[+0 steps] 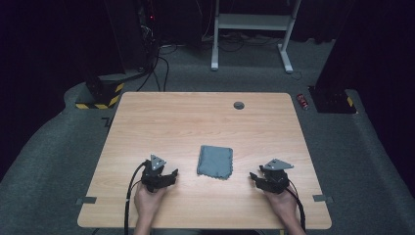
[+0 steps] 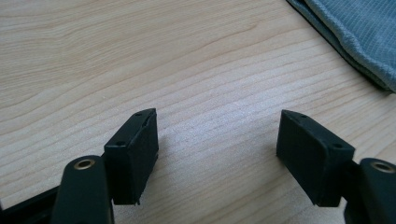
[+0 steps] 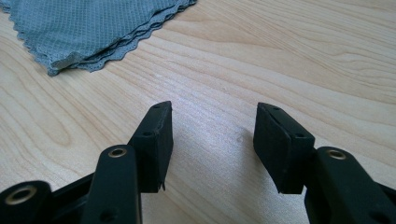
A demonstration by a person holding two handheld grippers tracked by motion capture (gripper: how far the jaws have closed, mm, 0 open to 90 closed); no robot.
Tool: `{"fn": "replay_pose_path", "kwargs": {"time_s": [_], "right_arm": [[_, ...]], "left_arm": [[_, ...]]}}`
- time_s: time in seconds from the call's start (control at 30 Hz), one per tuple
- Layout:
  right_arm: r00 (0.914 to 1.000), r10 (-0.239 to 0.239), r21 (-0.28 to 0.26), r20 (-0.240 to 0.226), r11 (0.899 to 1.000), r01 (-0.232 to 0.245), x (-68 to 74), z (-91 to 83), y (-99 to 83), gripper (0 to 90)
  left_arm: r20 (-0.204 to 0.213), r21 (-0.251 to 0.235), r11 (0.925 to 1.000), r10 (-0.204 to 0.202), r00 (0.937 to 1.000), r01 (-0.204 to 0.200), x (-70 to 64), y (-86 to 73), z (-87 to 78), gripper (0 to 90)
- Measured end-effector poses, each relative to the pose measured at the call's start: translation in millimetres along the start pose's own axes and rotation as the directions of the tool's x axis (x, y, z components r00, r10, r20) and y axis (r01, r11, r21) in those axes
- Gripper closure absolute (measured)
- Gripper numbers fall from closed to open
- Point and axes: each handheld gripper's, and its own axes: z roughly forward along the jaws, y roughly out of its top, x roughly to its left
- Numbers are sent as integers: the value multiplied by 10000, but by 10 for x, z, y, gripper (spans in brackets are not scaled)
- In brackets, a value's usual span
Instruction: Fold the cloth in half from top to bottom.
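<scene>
a: where did the grey cloth (image 1: 215, 161) lie at that point?

b: flat on the bench (image 1: 195, 117), folded into a small stack, between the two tongs and a little farther from the person. the left tongs (image 1: 170, 176) sat to its left, the right tongs (image 1: 254, 176) to its right, both near it but apart from it.

a: and the tongs themselves?

b: both stood spread wide with nothing between the jaws. in the left gripper view only bare wood lay between them, the cloth's edge (image 2: 355, 42) off at the upper right. in the right gripper view the scalloped corner (image 3: 93, 37) showed at the upper left, layers stacked.

a: so how would you have gone about the pickup?

b: my judgement: reach for the near corners, one tongs on each. the layers looked thin and loose, so the lower jaw needed to slide under the whole stack, low against the wood, before closing. pinching from above risked catching only the top layer and unfolding it.

a: anything else to watch?

b: keeping both sides level, so the cloth wouldn't drag or bunch.
</scene>
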Motion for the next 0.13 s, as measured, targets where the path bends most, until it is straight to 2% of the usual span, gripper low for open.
{"fn": "replay_pose_path", "kwargs": {"time_s": [0.13], "right_arm": [[10000, -3, -3, 5, 10000, 3, 0, 0, 0, 474]], "left_arm": [[1, 1, 10000, 3, 10000, -3, 0, 0, 0, 300]]}}
